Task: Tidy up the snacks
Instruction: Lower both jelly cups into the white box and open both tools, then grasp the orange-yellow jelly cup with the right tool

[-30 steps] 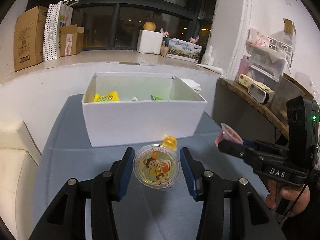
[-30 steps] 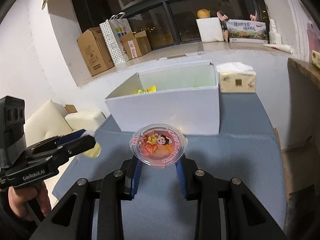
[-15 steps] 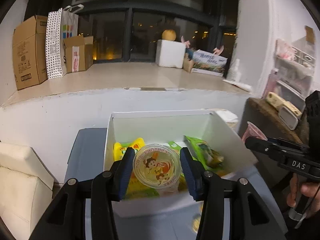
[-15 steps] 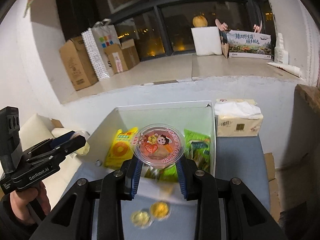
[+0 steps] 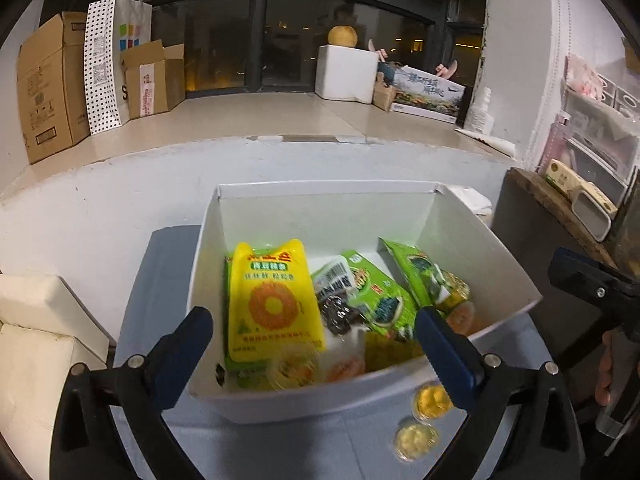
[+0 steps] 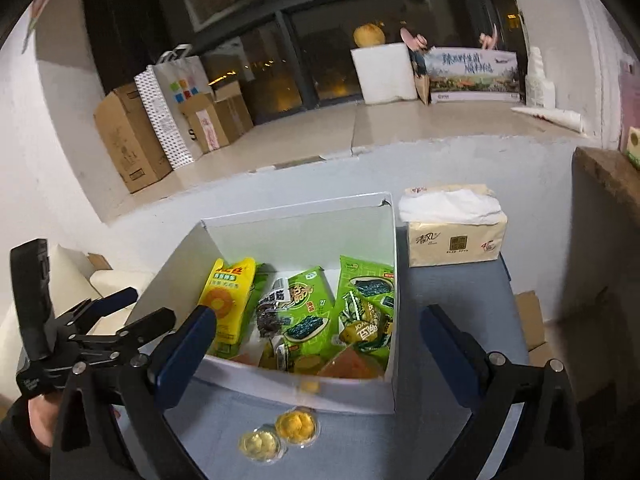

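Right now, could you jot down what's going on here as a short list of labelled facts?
Setting: blue-grey table below a window ledge
Box: white box, open top, holding snacks
In the box: yellow packet, green seaweed packets, jelly cups at the near end, blurred
Outside the box: two small yellow jelly cups on the table in front of it
Beside the box: tissue pack
Left gripper: open, holding nothing, above the box
Right gripper: open, holding nothing, above the box

white box [image 5: 320, 400] holding snack packets [image 5: 274, 300], jelly cups [image 6: 298, 424] outside
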{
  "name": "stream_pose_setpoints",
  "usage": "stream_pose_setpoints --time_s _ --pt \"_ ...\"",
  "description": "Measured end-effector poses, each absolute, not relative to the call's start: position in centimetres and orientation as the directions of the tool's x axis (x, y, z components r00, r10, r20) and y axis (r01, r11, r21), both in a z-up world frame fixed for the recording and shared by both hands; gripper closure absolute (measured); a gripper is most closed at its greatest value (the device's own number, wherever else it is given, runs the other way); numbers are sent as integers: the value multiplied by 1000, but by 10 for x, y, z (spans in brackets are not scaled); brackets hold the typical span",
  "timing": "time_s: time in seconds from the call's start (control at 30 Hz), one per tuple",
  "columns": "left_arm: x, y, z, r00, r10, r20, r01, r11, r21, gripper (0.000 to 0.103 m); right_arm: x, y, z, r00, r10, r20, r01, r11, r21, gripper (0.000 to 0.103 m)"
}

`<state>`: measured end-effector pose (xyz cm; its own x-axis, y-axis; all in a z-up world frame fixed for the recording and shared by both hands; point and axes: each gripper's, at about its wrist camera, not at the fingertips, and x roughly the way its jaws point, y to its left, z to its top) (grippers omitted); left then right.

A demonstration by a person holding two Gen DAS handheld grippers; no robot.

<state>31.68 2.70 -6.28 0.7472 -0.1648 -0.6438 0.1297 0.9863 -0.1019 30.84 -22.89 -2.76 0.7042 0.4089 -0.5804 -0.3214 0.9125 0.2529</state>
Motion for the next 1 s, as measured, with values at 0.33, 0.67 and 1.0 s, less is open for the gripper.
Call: stream_pose_setpoints --time_s 0.33,0.67,1.0 --pt "259 10 -57 743 -172 -646 169 983 -67 0 246 -221 -26 726 382 -571 -365 919 151 0" --pt "174 -20 -115 663 -269 -699 240 960 -142 0 189 -236 -95 665 403 -628 -309 915 260 0" --pt "136 -11 -136 647 -270 -713 225 961 -160 0 233 -212 -141 595 377 -710 -226 926 303 0"
